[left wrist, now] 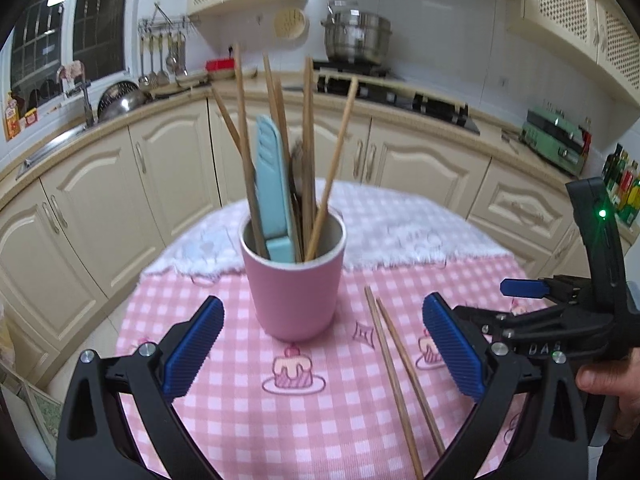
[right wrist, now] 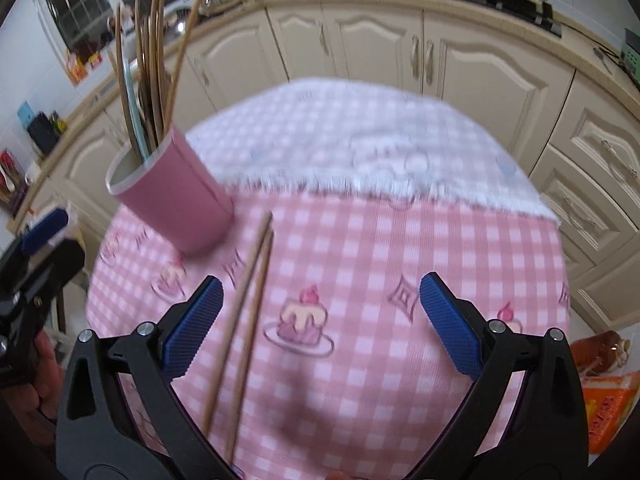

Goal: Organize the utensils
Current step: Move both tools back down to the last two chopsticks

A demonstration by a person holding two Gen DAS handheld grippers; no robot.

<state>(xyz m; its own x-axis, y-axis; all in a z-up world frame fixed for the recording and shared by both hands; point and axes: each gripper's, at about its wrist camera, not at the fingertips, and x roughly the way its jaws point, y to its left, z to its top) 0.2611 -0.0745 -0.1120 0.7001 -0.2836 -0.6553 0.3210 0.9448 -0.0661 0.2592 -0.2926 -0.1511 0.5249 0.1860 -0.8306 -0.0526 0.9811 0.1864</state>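
On the tabletop [left wrist: 240,420], the pink cup [left wrist: 294,288] already holds most chopsticks plus a blue utensil [left wrist: 272,192]. One loose pair of chopsticks [right wrist: 244,320] lies right beside it. Left claw [left wrist: 320,348] and right claw [right wrist: 320,324] both gape apart, holding nothing, so that pair looks like what's left.

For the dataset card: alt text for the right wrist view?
Open right gripper hovers over a pink checked tablecloth, two wooden chopsticks lying loose near its left finger. Beyond them, a pink cup holds more chopsticks and a pale blue utensil.
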